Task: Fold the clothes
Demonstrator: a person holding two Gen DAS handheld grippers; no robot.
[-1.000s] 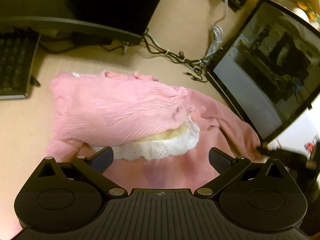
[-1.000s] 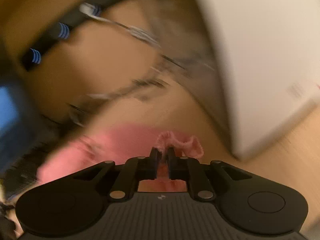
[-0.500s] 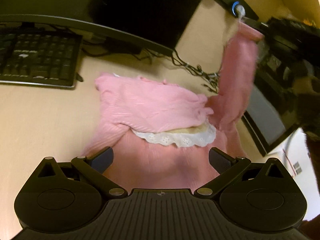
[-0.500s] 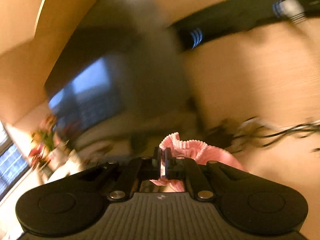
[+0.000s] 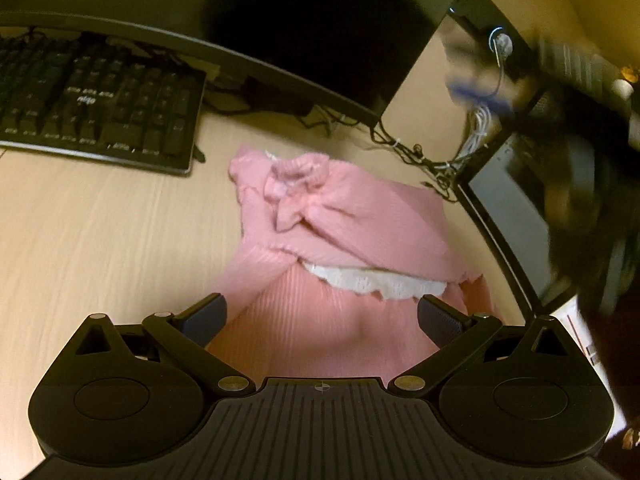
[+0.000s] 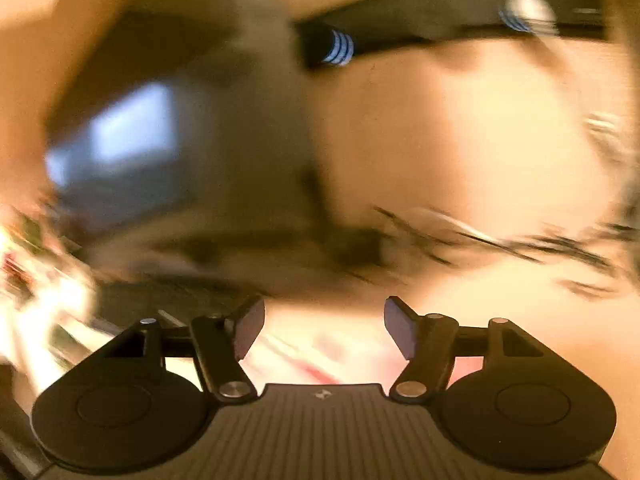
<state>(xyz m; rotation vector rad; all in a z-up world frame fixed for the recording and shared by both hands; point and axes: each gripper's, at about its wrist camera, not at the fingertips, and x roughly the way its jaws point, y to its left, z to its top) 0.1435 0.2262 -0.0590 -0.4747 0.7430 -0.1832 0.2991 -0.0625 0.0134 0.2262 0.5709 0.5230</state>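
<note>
Pink garment [image 5: 340, 216] lies on the light wood counter [image 5: 100, 240], roughly mid-frame in the left wrist view, partly folded: a ribbed pink sleeve or flap is laid across the top w/ a ruffled cuff [image 5: 294, 184] bunched near the far end. White lace trim [image 5: 372, 282] peeks out under the folded layer, and the lower body of the garment runs toward the camera, passing betw. the fingers.

Left gripper [image 5: 322, 316] is spread wide, fingers on either side of the pink fabric, holding nothing. Whether the tips touch the cloth can't be told from this angle.

Right gripper [image 6: 324, 328] is also spread wide, w/ nothing betw. its fingers. Its view is heavily motion-blurred. A pinkish-white smear shows below and betw. the fingers, too blurred to identify. A dark bar w/ a blue-white lit spot [image 6: 338, 46] sits at the far side, and dark streaks like cables [image 6: 520, 240] cross the counter at right.

In the left wrist view, a black keyboard [image 5: 100, 104] rests on the counter at far left, well apart from the garment. A big dark monitor [image 5: 300, 20] stands behind it. A tangle of cables [image 5: 420, 156] lies just beyond the garment's far right corner. A second dark screen [image 5: 508, 208] leans along the right, close beside the garment's edge. A blurred dark shape fills the upper right, not identifiable.
</note>
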